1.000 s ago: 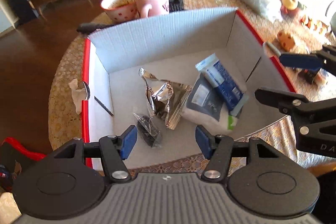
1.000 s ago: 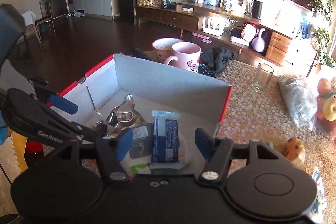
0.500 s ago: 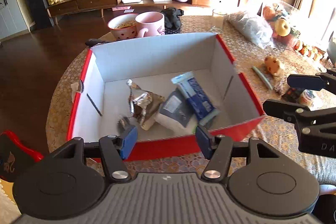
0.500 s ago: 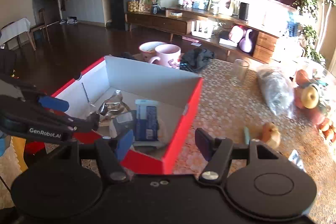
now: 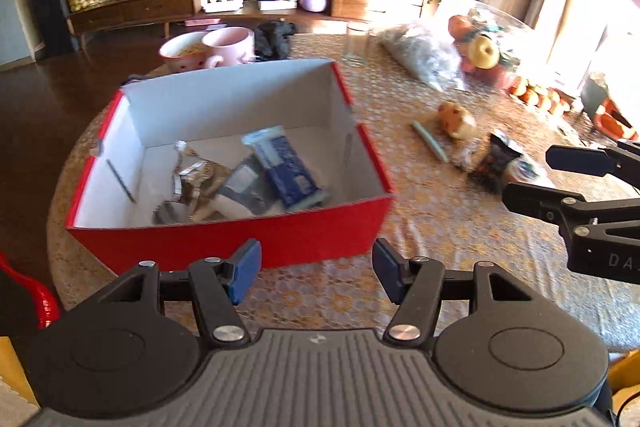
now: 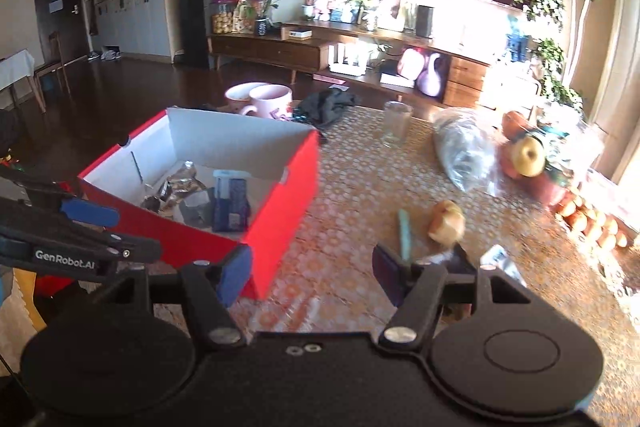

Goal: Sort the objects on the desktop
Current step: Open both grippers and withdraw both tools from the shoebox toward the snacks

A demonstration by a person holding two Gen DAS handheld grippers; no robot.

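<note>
A red cardboard box (image 5: 224, 243) with a white inside stands on the patterned tablecloth. In it lie a blue packet (image 5: 286, 169), a crumpled foil wrapper (image 5: 192, 171) and a grey pouch (image 5: 244, 187). My left gripper (image 5: 316, 273) hovers open and empty just in front of the box's near wall. My right gripper (image 6: 311, 273) is open too, with nothing between its fingers, beside the box's (image 6: 280, 227) right corner. Loose on the cloth to the right lie a green stick (image 6: 405, 233), a small tan toy (image 6: 446, 221) and a dark packet (image 5: 496, 159).
Behind the box stand a pink mug (image 5: 230, 45), a bowl (image 5: 182, 51), a black cloth (image 5: 274, 37) and a drinking glass (image 5: 357, 43). A clear plastic bag (image 5: 424, 57) and fruit (image 5: 484, 53) lie at the far right. The round table's edge curves past the box on the left.
Both grippers have drawn back from over the box and swung right. The box now sits farther off and to the left, and the loose items on the right have come into view.
</note>
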